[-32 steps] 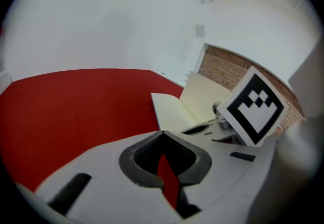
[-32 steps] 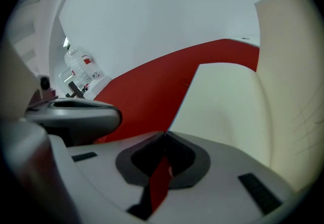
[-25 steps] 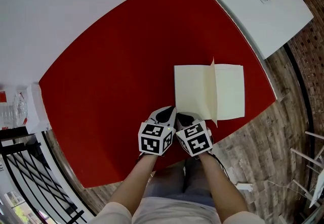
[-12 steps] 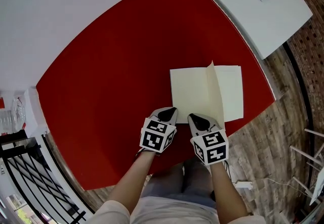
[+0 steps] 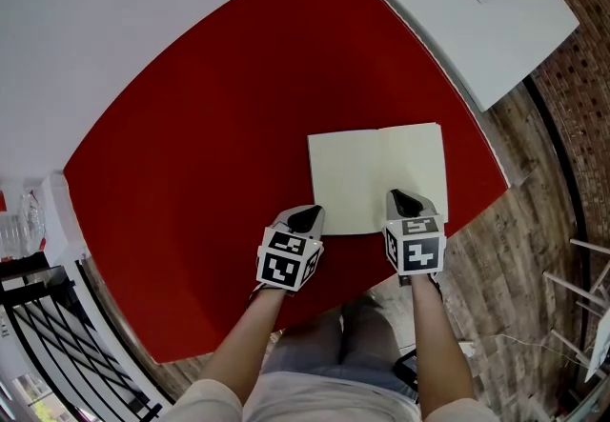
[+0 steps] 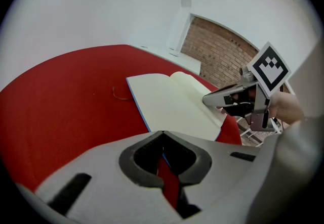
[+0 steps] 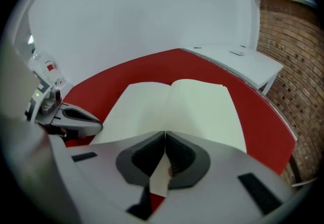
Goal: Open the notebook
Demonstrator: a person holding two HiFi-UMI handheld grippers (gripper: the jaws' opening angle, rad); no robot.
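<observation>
The notebook (image 5: 376, 177) lies open and flat on the red table (image 5: 210, 125), both cream pages blank; it also shows in the left gripper view (image 6: 172, 101) and the right gripper view (image 7: 177, 106). My left gripper (image 5: 305, 217) is shut and empty, just off the notebook's near left corner; its tips (image 6: 162, 133) meet over red table. My right gripper (image 5: 405, 199) is shut, low over the right-hand page near its front edge (image 7: 165, 133). Cream paper shows behind its tips; I cannot tell whether a page is pinched. Each gripper appears in the other's view (image 6: 223, 99) (image 7: 71, 117).
A white slab (image 5: 457, 10) borders the table's far right side. Brick-patterned floor (image 5: 543, 220) lies beyond the right edge, and a black railing (image 5: 48, 334) stands at the lower left. A small thread (image 6: 120, 95) lies on the table left of the notebook.
The page that stood upright in the middle has come down to the right and the notebook now lies flat. My right gripper moved right along the front edge. The left gripper stayed.
</observation>
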